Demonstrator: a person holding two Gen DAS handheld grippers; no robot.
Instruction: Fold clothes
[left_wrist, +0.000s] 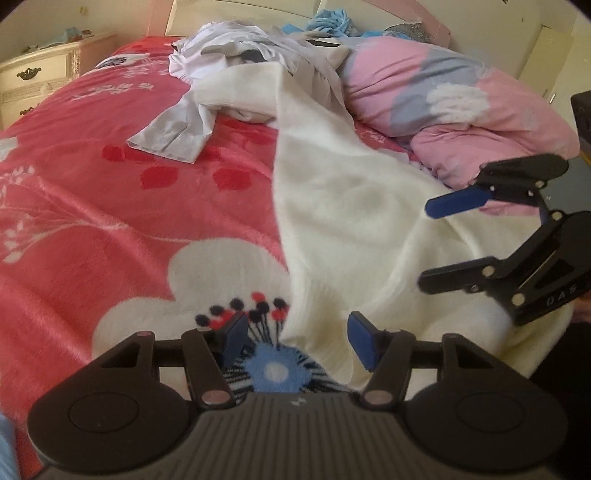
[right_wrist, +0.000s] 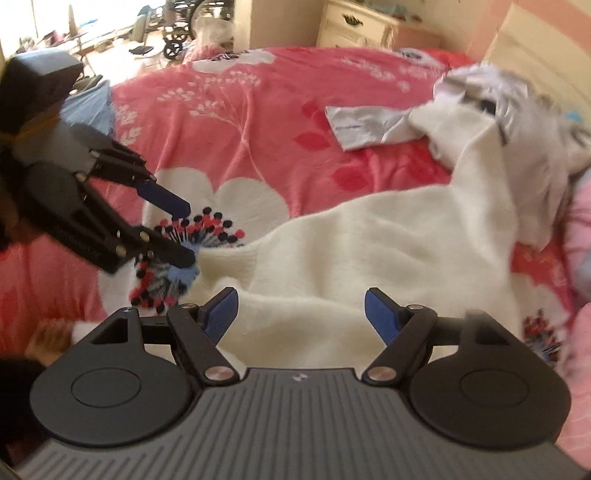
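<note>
currently the cream sweater (left_wrist: 354, 221) lies spread lengthwise on the pink floral blanket (left_wrist: 92, 206), its near hem toward both grippers and its far end running up into the heap of grey and white clothes (left_wrist: 251, 51) near the headboard. it is not folded; it shows loose wrinkles and a curled near edge.

gripper state:
- left gripper (left_wrist: 297, 338): jaws wide apart, nothing between them. it hovers at the sweater's near left hem corner, over the blue flower centre (left_wrist: 275, 371) printed on the blanket.
- right gripper (right_wrist: 301, 314): jaws wide apart, nothing held. it sits above the near part of the sweater body.

handling judgement: the fabric looks like soft, fuzzy knit, light and fully limp. expect it to sag, stretch and drape from any single pinch point, so two spaced holds are advisable. it is not fragile; the nap should give the blue pads fair friction.

grip points: the ribbed hem (right_wrist: 229, 260) is the thickest, best-defined edge. take it at the corners, pinching a small fold of cloth without catching the plush blanket beneath.

edges and clearance:
- left of the sweater: broad open blanket, suitable for laying out and folding.
- right: the pink duvet (left_wrist: 461, 107) crowds the sweater's edge; room is tight.
- far end: a grey sleeve (left_wrist: 173, 136) and the heap overlap the sweater; whether they are tangled cannot be told. lifting may drag them.
</note>
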